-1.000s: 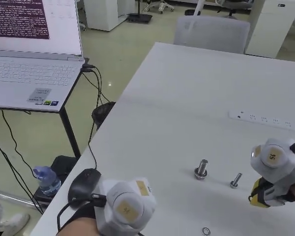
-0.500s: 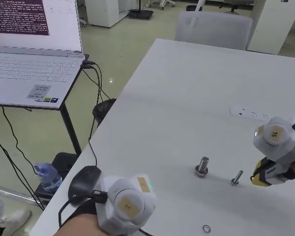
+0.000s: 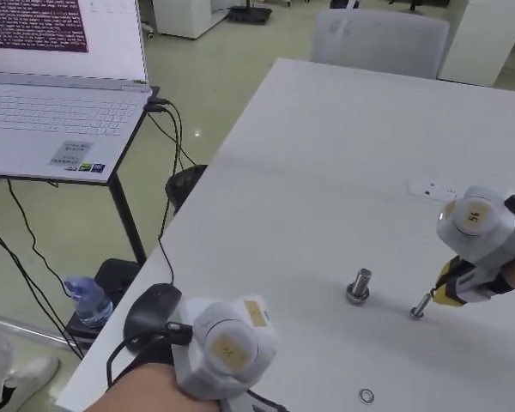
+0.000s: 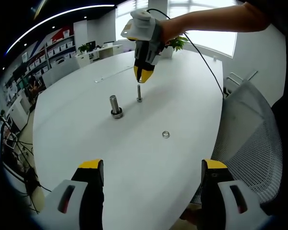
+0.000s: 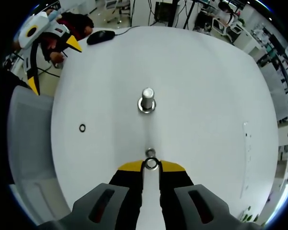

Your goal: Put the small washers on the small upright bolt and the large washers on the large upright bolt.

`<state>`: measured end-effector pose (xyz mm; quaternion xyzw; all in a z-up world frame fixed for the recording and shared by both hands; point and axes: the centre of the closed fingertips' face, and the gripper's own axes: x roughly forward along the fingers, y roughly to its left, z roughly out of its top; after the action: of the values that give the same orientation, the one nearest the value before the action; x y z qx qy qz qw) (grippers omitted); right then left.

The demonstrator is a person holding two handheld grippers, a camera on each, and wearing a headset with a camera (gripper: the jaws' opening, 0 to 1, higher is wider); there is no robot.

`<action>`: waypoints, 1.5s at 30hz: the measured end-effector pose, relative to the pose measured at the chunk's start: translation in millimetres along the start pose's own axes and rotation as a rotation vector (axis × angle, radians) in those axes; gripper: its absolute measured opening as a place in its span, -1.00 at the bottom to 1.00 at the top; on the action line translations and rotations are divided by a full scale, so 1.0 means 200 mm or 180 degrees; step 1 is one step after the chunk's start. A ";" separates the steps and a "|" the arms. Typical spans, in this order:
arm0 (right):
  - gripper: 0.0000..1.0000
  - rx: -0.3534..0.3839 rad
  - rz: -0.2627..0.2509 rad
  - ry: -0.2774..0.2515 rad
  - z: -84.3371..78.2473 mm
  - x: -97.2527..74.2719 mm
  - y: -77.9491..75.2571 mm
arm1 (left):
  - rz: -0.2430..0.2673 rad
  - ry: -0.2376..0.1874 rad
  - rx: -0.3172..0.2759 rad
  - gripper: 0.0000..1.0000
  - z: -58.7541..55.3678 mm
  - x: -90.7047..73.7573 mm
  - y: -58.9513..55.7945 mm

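The small upright bolt (image 3: 421, 306) stands right of the large upright bolt (image 3: 359, 286) on the white table (image 3: 326, 172). My right gripper (image 5: 150, 167) is shut on a small washer (image 5: 151, 164), held right at the top of the small bolt (image 5: 150, 153). In the left gripper view the right gripper (image 4: 143, 76) hangs point-down just over the small bolt (image 4: 139, 93). Another washer (image 3: 366, 396) lies flat nearer the front edge. My left gripper (image 4: 152, 165) is open and holds nothing, low at the table's near corner, well back from the large bolt (image 4: 116, 106).
A white power strip (image 3: 438, 190) lies behind the bolts. A black mouse (image 3: 152, 309) with its cable sits at the table's left edge, beside my left hand. A laptop (image 3: 51, 103) stands on a side table at left, a grey chair (image 3: 378, 39) at the far end.
My right gripper has come down and left with the washer, from beside the small bolt to its top. The left gripper has stayed put; the head camera shifted slightly.
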<state>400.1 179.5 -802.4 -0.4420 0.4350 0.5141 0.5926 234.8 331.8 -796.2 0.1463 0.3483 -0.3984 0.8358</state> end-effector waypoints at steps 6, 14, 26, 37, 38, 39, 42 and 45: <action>-0.76 -0.0001 0.0015 0.0002 0.01 0.02 -0.01 | -0.0009 0.0014 -0.0005 0.66 -0.01 0.00 0.00; -0.76 -0.0005 0.0049 0.0050 0.00 0.05 -0.01 | -0.0020 0.0041 -0.0010 0.65 -0.03 -0.01 0.01; -0.75 -0.0069 0.0084 0.0131 0.00 0.12 -0.01 | -0.0017 0.0043 -0.0028 0.64 -0.04 -0.02 0.03; -0.75 -0.0092 0.0111 0.0193 -0.03 0.22 -0.02 | -0.0036 0.0086 -0.0051 0.62 -0.07 -0.01 0.03; -0.75 -0.0090 0.0115 0.0198 -0.03 0.23 -0.02 | -0.0038 0.0084 -0.0054 0.62 -0.07 -0.01 0.03; -0.75 -0.0084 0.0122 0.0201 -0.03 0.24 -0.02 | -0.0036 0.0080 -0.0052 0.62 -0.07 -0.01 0.03; -0.75 -0.0089 0.0138 0.0211 -0.04 0.27 -0.02 | -0.0031 0.0089 -0.0057 0.62 -0.07 -0.01 0.03; -0.75 -0.0097 0.0159 0.0225 -0.04 0.30 -0.01 | -0.0027 0.0108 -0.0062 0.62 -0.08 -0.02 0.03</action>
<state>406.8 184.2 -861.7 -0.4578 0.4587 0.5194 0.5570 230.6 346.6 -806.3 0.1434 0.3669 -0.3960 0.8295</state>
